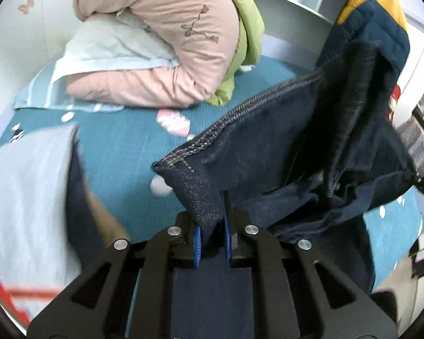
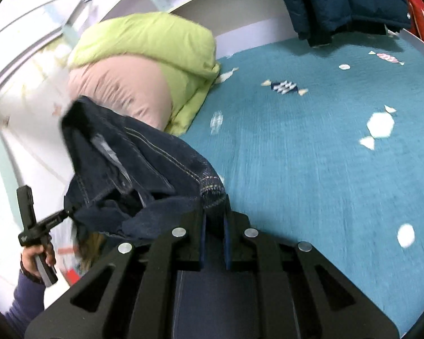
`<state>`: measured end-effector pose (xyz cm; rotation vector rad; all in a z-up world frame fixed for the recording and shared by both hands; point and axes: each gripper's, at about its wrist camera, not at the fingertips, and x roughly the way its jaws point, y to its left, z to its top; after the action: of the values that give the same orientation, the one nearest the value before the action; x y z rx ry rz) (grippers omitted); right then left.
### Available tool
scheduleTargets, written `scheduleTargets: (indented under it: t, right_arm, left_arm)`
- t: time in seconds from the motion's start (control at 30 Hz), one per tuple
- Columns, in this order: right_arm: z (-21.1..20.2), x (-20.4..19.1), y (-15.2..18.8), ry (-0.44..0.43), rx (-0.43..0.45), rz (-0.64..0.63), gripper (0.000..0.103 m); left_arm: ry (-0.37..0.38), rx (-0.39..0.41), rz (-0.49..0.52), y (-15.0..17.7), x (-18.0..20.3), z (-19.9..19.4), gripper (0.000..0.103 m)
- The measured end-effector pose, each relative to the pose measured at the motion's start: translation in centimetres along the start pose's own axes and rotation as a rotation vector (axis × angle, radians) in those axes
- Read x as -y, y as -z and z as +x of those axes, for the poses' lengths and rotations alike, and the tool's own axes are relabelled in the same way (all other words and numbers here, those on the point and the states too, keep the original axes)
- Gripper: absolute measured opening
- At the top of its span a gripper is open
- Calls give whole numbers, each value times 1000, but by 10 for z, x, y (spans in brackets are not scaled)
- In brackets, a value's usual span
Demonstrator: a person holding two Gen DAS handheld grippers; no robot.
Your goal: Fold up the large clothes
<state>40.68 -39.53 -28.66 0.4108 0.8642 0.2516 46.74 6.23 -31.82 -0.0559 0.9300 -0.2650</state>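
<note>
jeans (image 1: 268,141) hung pinched in both the left hand-held gripper (image 1: 212,237) and right hand-held gripper (image 2: 213,226); thick denim risked slipping out mid-air.

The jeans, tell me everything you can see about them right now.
The jeans are dark indigo denim with tan contrast stitching along a thick hem or waistband edge. They hang bunched and unfolded above the teal bedsheet, pinched between the left hand-held gripper and the right hand-held gripper.

Teal candy-print bed (image 2: 311,155), white walls (image 1: 11,42)
</note>
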Motion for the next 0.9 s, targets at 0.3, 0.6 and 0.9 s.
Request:
scheduleTargets:
  t: [0.3,0.6,0.9]
  right_arm:
    - [-29,13,139,122,-218,5,10]
    - [-8,34,216,247,-370,59,19]
    - [-67,5,206,181,-253,44,35]
  left_arm:
    - [11,-169,-35,144,-7,-21,18]
    - [-71,-190,35,192,-5,-15,63]
    - [-87,-111,-33,206,-15,-82,72]
